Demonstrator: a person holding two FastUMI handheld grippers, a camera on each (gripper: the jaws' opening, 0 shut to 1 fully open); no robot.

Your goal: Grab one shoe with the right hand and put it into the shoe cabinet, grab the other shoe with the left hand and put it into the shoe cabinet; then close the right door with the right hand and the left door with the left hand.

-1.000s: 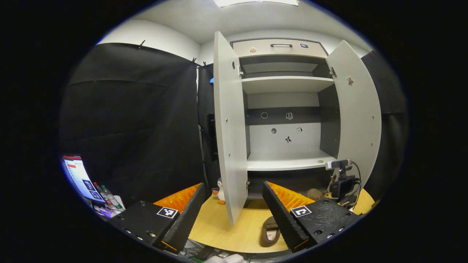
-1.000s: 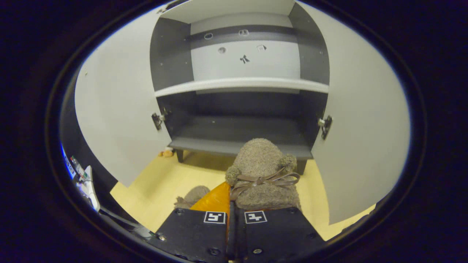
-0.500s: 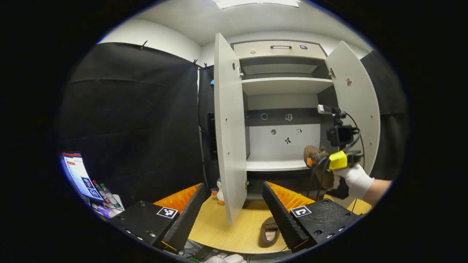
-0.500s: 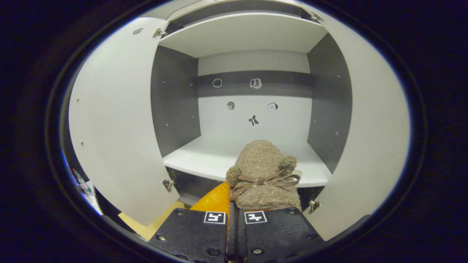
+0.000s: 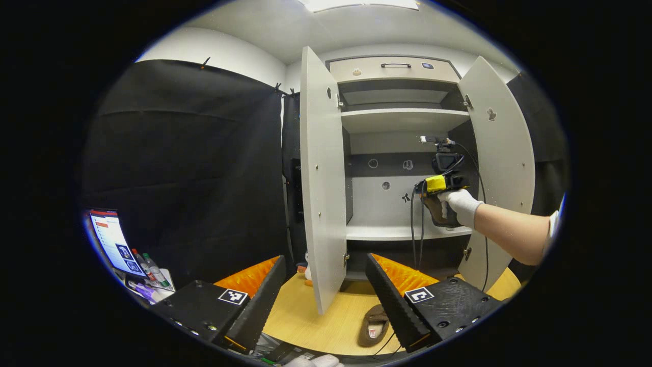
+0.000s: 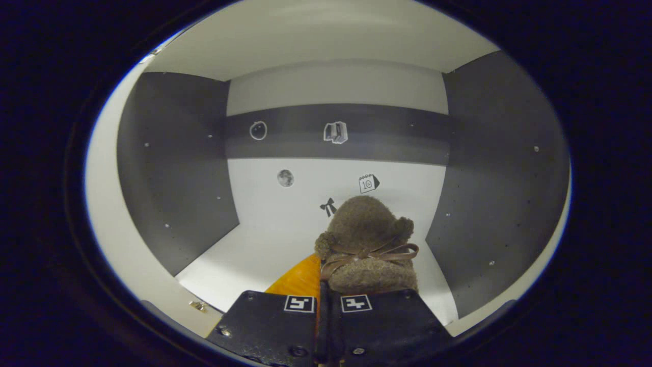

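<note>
Right gripper [image 6: 326,285] grips shoe [image 6: 368,244] inside cabinet [image 6: 173,168].

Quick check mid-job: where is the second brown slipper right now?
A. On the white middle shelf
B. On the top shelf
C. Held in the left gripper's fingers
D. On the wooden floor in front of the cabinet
D: the brown fuzzy slipper lies on the light wooden floor below the open white cabinet door, between the open left gripper fingers in view.

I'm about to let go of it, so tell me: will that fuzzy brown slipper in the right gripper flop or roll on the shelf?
The fuzzy slipper looks soft, so it may sag a little. It seems light, pinched at one end. Its flat sole should settle on the white shelf, not roll.
</note>
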